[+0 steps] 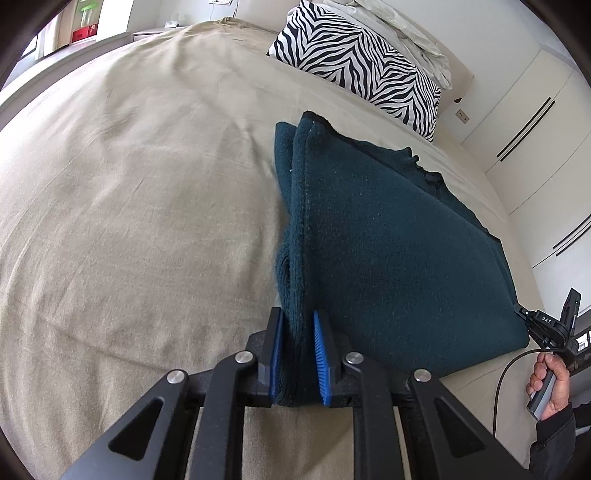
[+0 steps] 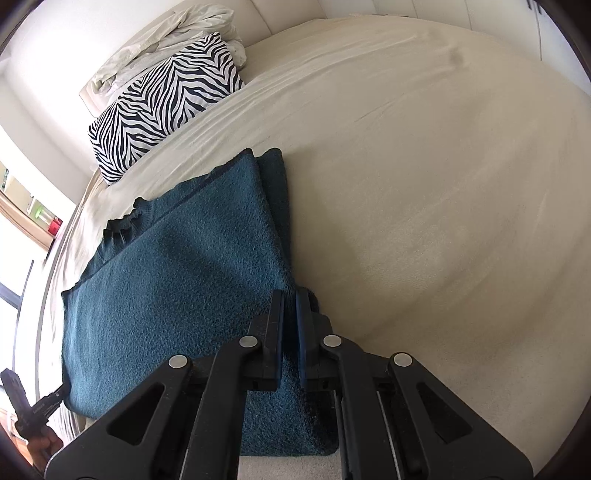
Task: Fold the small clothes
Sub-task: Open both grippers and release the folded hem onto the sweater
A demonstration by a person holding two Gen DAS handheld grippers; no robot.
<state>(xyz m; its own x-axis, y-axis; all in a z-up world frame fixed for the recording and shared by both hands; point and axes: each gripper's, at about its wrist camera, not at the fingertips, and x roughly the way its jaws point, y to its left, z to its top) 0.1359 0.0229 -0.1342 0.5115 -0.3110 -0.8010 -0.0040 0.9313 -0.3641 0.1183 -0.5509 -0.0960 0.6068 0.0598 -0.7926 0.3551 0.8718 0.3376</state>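
A dark teal knit garment (image 1: 388, 236) lies on the beige bed, partly folded, with its left edge doubled over. My left gripper (image 1: 298, 325) is shut on that thick folded left edge, cloth bunched between the blue pads. In the right wrist view the same garment (image 2: 177, 280) spreads to the left, and my right gripper (image 2: 290, 301) is shut on its right near corner. The right gripper also shows in the left wrist view (image 1: 524, 314), pinching the garment's far right corner. The left gripper shows in the right wrist view (image 2: 61, 393) at the garment's lower left corner.
A beige bedsheet (image 1: 129, 203) covers the bed. A zebra-print pillow (image 1: 362, 62) and crumpled white bedding (image 1: 406, 26) lie at the head of the bed. White wardrobe doors (image 1: 535, 147) stand on the right. A shelf with a red box (image 1: 83, 33) is at the far left.
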